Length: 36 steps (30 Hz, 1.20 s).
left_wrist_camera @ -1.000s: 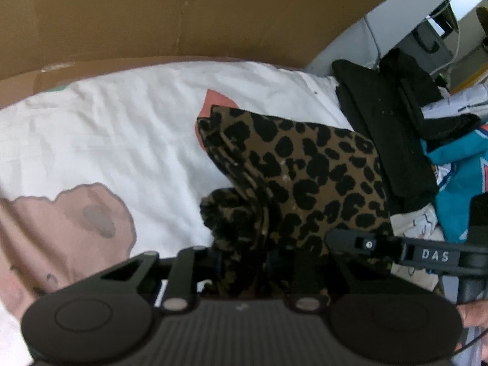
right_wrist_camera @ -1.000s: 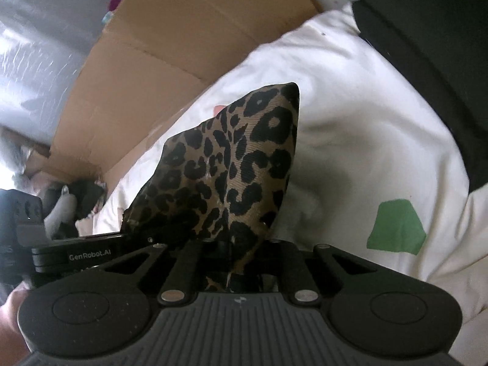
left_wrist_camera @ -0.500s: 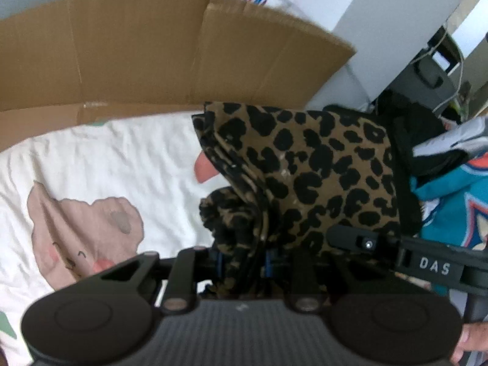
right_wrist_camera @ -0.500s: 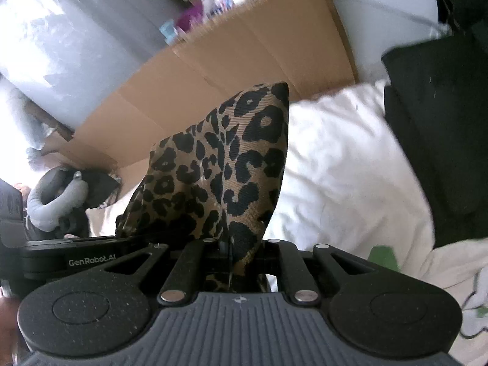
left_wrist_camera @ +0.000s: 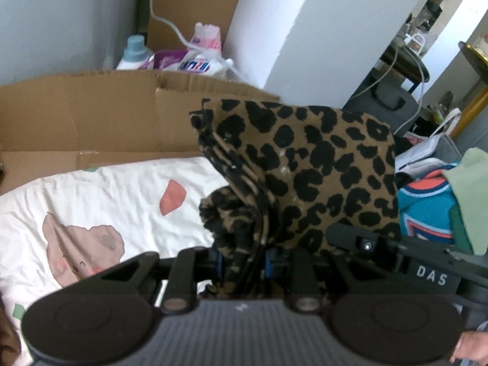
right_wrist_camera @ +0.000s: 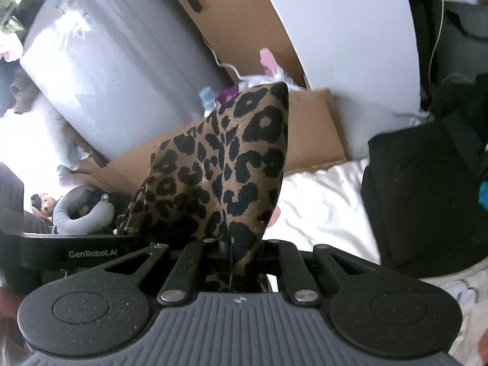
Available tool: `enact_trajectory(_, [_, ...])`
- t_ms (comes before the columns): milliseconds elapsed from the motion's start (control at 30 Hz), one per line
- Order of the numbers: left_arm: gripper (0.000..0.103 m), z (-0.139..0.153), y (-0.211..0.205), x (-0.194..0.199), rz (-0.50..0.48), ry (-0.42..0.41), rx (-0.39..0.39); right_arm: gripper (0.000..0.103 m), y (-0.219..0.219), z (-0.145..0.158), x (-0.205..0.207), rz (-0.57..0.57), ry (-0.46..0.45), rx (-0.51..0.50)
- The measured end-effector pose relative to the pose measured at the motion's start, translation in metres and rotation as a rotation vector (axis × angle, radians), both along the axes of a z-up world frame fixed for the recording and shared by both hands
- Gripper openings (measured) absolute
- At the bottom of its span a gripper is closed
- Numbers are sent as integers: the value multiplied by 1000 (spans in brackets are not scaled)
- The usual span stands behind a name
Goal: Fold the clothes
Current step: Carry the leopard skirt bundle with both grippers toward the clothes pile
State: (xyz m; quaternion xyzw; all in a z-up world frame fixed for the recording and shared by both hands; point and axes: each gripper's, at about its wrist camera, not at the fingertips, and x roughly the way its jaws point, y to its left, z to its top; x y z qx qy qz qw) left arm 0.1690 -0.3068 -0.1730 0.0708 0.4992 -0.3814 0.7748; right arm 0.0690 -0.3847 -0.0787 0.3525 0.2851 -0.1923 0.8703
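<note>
Left tool [left_wrist_camera: 244, 263] and right tool [right_wrist_camera: 235, 254] each clamping the leopard-print garment [left_wrist_camera: 305, 177], holding it above the bed [left_wrist_camera: 106, 189]; best keeping edges level and taut.

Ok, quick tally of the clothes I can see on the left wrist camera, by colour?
Leopard print: 1, the leopard-print garment, clamped in both the left gripper and the right gripper.
Teal: 1, the teal garment.
Pale green: 1, the pale green garment.
Total: 3.
</note>
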Motion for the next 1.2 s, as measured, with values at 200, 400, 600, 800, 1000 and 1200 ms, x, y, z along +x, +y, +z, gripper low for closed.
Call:
enact_trajectory(200, [25,20,-4,-24,30,-15,-21,8,-6,25,-26,6,-1,-29])
enact_trajectory(400, [25,20,-16,-47,57,-12,-48,8,-9,33,-41,6,17,-64])
enact_trajectory(600, [25,16,-28,-49,46,-4,-71,8,-11,38,-49,-6,37,-103])
enact_trajectory(800, [25,2,-48,-45,38,-1,-96,8,-29,29,-55,-22,48,-117])
enact_trajectory(1000, [25,-30,-73,-31,51,45,-90,8,-57,4,-43,-5,98,-139])
enact_trajectory(1200, [25,-67,-109,-23,24,90,-83,8,-89,-33,-41,-34,147,-128])
